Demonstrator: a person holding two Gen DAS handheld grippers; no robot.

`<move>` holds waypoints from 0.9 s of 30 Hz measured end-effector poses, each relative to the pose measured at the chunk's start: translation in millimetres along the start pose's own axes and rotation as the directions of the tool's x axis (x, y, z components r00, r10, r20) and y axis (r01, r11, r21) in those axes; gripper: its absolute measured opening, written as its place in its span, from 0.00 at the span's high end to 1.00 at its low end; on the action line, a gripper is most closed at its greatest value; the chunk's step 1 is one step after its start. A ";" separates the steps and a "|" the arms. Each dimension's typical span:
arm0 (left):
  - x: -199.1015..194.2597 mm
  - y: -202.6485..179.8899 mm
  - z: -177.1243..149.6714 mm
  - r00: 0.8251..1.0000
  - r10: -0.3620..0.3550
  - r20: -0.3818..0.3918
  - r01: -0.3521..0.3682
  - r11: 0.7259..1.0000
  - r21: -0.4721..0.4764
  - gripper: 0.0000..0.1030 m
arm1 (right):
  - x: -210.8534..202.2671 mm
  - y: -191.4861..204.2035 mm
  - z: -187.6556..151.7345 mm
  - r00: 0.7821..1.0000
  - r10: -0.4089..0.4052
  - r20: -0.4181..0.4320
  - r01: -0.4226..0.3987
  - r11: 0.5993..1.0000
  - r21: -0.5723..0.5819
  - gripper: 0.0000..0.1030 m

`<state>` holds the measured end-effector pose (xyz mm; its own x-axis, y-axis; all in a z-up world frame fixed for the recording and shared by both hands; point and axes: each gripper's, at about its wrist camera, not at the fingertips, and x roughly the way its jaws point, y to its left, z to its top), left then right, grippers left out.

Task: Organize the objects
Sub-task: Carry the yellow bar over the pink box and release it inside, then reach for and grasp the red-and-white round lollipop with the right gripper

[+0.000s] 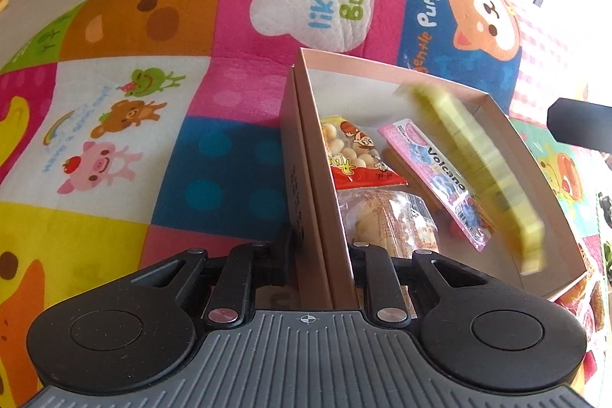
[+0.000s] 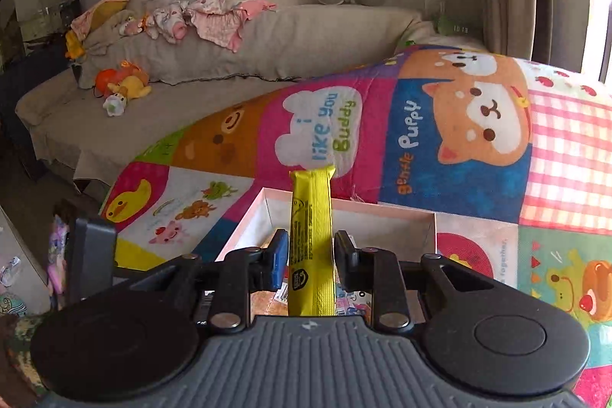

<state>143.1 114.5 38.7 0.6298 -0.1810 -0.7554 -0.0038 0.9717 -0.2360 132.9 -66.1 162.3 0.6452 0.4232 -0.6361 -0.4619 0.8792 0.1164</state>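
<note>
- Far left, the colourful patchwork play mat [image 1: 153,125] is lying under everything, cartoon animals all over it.
- The left gripper [image 1: 319,255] is straddling the near-left wall of the cardboard box [image 1: 306,155], one finger outside and one inside; it looks clenched on that wall, steadying the box.
- Inside, along the left wall, a red-and-yellow snack bag [image 1: 357,155] is sitting at the far end, and a clear wrapped bun packet [image 1: 386,222] is lying nearer the gripper.
- Moving right, a pink "Volcano" packet [image 1: 440,178] is lying slanted through the middle, one edge propped up.
- Further right, the yellow bar [image 1: 485,163] is showing as a motion-blurred streak above the box's right side, so it seems to be dropping or swinging; its final resting spot is not yet clear.
- In the right wrist view the right gripper [image 2: 310,257] is standing released, a gap visible on both sides of the yellow bar [image 2: 311,239], which is sitting loosely between the fingers above the box [image 2: 382,213].
- Risk: with no grip on it, the bar could tumble onto the pink packet or bounce against the right wall and end up askew instead of flat.
- Risk: if the left gripper tugs or lets go, the light box could slide or tip on the soft mat and shuffle the snacks.
</note>
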 end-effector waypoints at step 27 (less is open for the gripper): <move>1.1 -3.9 3.1 1.000 0.026 -0.017 -0.026 1.000 0.010 0.80 | -82.9 -93.2 -195.8 0.915 -0.399 -0.066 0.404 0.898 0.173 0.24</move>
<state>146.2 111.0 40.7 0.6164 -0.1583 -0.7714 -0.0126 0.9775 -0.2106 3.3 -226.0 54.9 0.7341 0.0221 -0.6786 -0.0489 0.9986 -0.0203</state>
